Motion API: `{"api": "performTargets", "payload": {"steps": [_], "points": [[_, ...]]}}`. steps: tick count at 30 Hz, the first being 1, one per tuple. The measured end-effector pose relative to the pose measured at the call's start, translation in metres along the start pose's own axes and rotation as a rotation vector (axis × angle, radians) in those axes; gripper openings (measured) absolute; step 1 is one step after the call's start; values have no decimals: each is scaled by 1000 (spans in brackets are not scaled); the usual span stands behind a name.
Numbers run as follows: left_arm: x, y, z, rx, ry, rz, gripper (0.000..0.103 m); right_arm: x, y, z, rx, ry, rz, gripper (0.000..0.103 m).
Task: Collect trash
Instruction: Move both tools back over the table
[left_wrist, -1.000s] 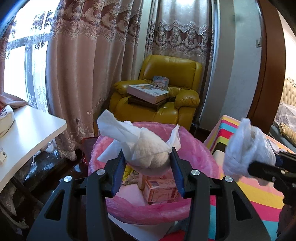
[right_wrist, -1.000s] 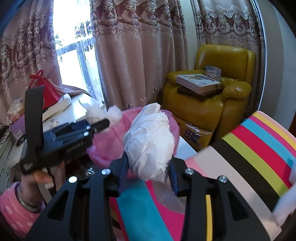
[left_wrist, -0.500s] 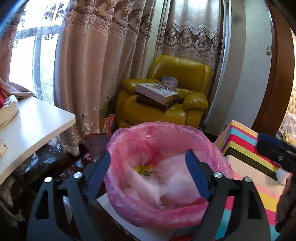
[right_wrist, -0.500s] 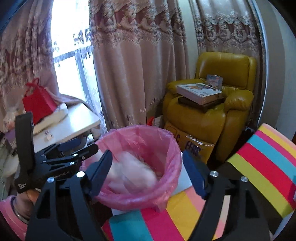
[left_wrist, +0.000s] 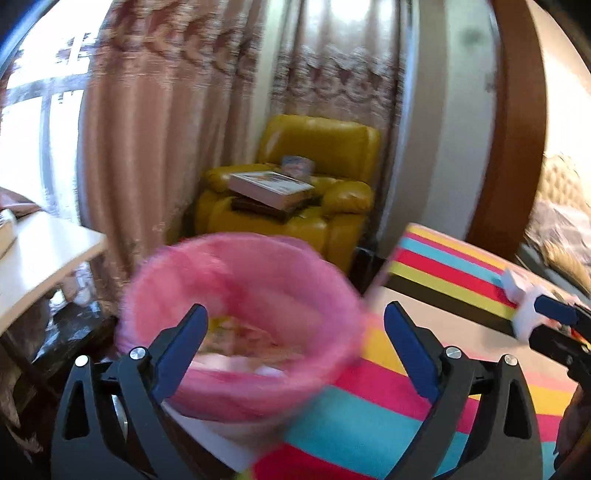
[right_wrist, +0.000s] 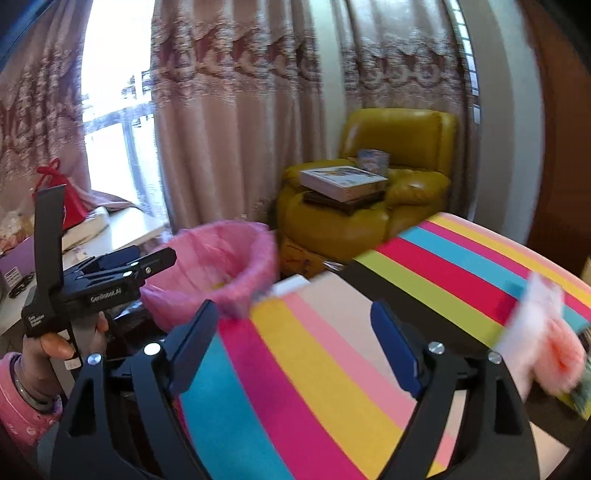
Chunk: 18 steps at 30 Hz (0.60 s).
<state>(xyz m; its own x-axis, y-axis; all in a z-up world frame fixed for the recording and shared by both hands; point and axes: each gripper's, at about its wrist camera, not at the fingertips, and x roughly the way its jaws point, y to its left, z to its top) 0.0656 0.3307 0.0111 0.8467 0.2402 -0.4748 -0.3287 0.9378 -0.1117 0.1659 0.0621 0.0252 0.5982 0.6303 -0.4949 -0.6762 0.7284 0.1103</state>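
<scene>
1. Left gripper (left_wrist: 291, 338), black frame with blue pads: jaws spread wide, having just been opening, with nothing between them. It hangs just above the near rim of the bin.
2. Right gripper (right_wrist: 293, 332), same build: jaws likewise apart, just opened, and empty, poised over the striped cloth.
3. Round bin lined with a pink plastic bag (left_wrist: 240, 280): crumpled paper and packaging lie inside. It stands just beside the surface.
4. Surface covered in a cloth of bright coloured stripes (right_wrist: 332, 369): a blurred white and pink wad of tissue-like trash (right_wrist: 543, 332) lies near its right edge, well apart from the bin and not yet collected.
5. Yellow leather armchair (left_wrist: 317, 192) carrying a stack of flat boxes, and pink lace-trimmed curtains (right_wrist: 240, 110), form the background.
6. Risk, as a judgement: both views are smeared, so the remaining wad's outline is uncertain. A hurried closure could pinch the cloth with the tissue and drag it, or nip only a loose corner so the wad drops short of the bin.
</scene>
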Motion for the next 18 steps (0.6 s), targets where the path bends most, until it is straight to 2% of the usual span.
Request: {"api": "performTargets", "payload": {"steps": [2, 8, 15, 18], "points": [[3, -26, -8, 14, 16, -35, 90, -17, -26, -12, 36, -1, -87, 82], [18, -106, -26, 19, 80, -147, 90, -69, -96, -43, 133, -10, -255, 82], [16, -182, -40, 125, 70, -223, 90, -117, -171, -71, 283, -45, -428, 85], [20, -201, -45, 150, 80, -239, 90, -130, -194, -80, 322, -52, -484, 85]]}}
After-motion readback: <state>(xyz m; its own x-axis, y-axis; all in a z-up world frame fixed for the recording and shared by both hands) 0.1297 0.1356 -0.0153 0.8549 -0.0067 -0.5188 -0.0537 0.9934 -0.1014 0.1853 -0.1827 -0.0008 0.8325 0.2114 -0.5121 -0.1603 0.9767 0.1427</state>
